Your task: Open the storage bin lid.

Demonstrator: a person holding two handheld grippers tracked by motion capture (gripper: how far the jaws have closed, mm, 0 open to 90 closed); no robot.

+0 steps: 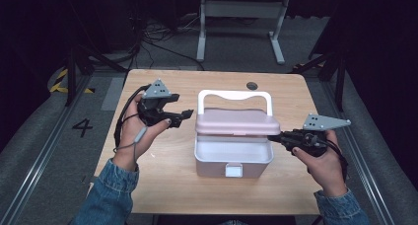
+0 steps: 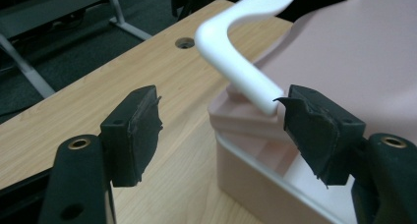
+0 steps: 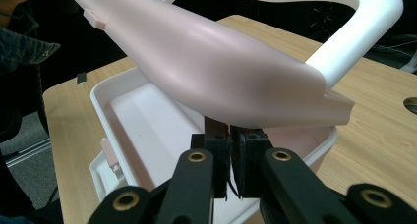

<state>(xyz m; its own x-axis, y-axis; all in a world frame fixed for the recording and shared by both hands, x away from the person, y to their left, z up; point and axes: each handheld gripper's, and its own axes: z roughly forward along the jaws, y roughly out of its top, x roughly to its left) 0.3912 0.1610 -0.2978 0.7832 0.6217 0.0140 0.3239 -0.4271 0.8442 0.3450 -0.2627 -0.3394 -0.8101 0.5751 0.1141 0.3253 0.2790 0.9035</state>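
A pale pink box (image 1: 217, 168) stands mid-table with its pink lid (image 1: 236, 122) raised partway and its white handle (image 1: 234, 93) lying toward the far side. My right gripper (image 1: 274, 137) is shut, its tips tucked under the lid's right edge at the box rim. The right gripper view has the closed jaws (image 3: 229, 135) just below the lid (image 3: 211, 62), above the white inside of the box (image 3: 105, 111). My left gripper (image 1: 185, 115) is open, just left of the box. The left gripper's jaws (image 2: 219, 128) stand on either side of the box's corner by the handle (image 2: 236, 62), touching nothing.
A white latch (image 1: 233, 170) sits on the box's front wall. The wooden table (image 1: 162, 185) has a round cable hole (image 1: 252, 86) near its far edge. A white desk frame (image 1: 241, 18) and cables lie on the floor beyond.
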